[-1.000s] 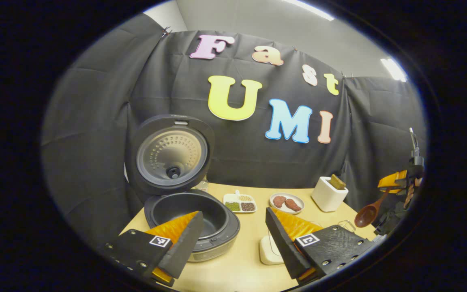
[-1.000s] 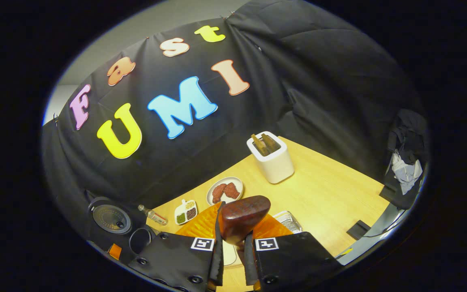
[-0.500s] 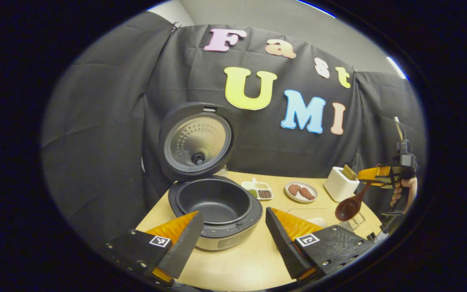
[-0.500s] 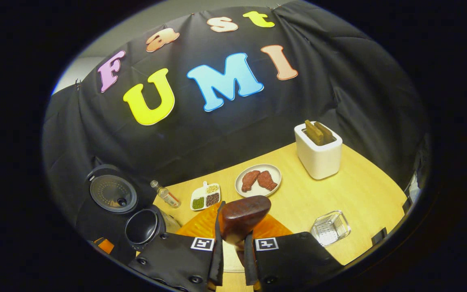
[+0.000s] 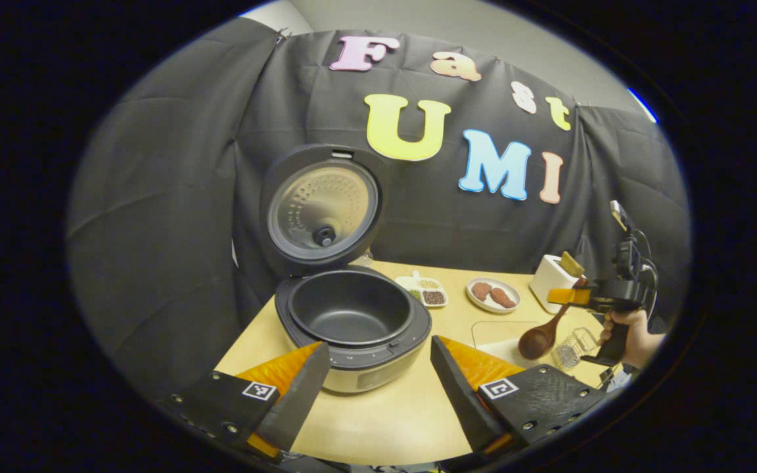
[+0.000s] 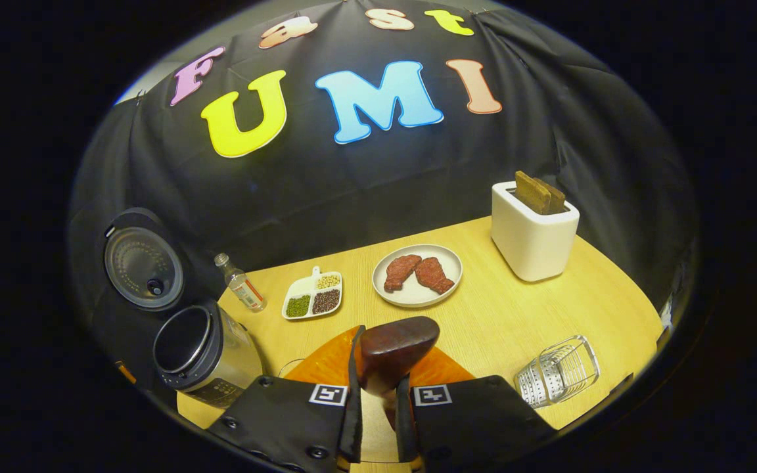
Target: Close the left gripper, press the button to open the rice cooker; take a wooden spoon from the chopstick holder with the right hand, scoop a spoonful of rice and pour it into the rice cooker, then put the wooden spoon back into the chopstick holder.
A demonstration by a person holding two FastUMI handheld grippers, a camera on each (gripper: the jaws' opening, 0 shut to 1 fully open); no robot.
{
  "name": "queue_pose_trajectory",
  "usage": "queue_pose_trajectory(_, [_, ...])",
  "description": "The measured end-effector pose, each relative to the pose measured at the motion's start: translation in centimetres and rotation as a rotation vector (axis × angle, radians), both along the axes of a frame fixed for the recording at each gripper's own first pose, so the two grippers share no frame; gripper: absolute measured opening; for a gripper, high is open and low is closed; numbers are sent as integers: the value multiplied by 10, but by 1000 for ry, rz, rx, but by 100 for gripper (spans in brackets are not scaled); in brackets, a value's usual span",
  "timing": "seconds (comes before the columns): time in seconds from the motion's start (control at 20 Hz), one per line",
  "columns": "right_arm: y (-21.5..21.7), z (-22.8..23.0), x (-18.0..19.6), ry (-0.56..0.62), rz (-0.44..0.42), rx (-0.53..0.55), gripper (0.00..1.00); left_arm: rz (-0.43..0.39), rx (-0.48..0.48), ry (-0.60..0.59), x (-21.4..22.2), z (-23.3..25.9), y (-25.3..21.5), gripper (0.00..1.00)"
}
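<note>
Rice cooker (image 5: 352, 325) open, panel print too small to read. Left gripper (image 5: 378, 384) spread wide, empty. Right gripper (image 6: 378, 410) clamped on wooden spoon (image 6: 397, 348).

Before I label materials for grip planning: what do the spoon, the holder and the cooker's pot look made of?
Spoon: dark reddish-brown wood, lightly glossy. Holder: bright metal wire, shiny, see-through mesh. Pot: dark matte lining, likely nonstick-coated metal, though the look leaves that open.
</note>
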State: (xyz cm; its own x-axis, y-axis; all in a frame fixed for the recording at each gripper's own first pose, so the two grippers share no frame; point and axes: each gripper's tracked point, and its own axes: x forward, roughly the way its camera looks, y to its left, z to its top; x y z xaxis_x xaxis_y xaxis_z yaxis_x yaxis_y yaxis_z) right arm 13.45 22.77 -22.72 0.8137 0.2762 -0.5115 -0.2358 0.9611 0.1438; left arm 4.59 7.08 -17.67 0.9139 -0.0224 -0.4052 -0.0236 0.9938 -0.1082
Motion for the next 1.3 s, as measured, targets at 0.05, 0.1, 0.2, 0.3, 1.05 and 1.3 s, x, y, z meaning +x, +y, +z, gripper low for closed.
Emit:
queue_pose_trajectory(0.05, [1,-8,-1,11,-4,-7,20,1,1,1,1,1,-1,96])
queue_pose_trajectory(0.1, [5,-18,-5,29,0,-6,23,2,0,-6,4,5,-2,96])
queue_pose_trajectory(0.2, [14,-32,-15,67,-4,20,23,5,-4,-22,6,13,0,96])
queue_pose_trajectory(0.3, [24,-37,-24,91,-5,55,23,12,7,-28,7,15,5,96])
queue_pose_trajectory(1.05, [93,-32,-54,304,43,223,23,135,-39,-33,-54,20,31,96])
queue_pose_trajectory(1.3, [84,-22,-52,353,-8,307,23,180,-38,-71,-56,30,59,96])
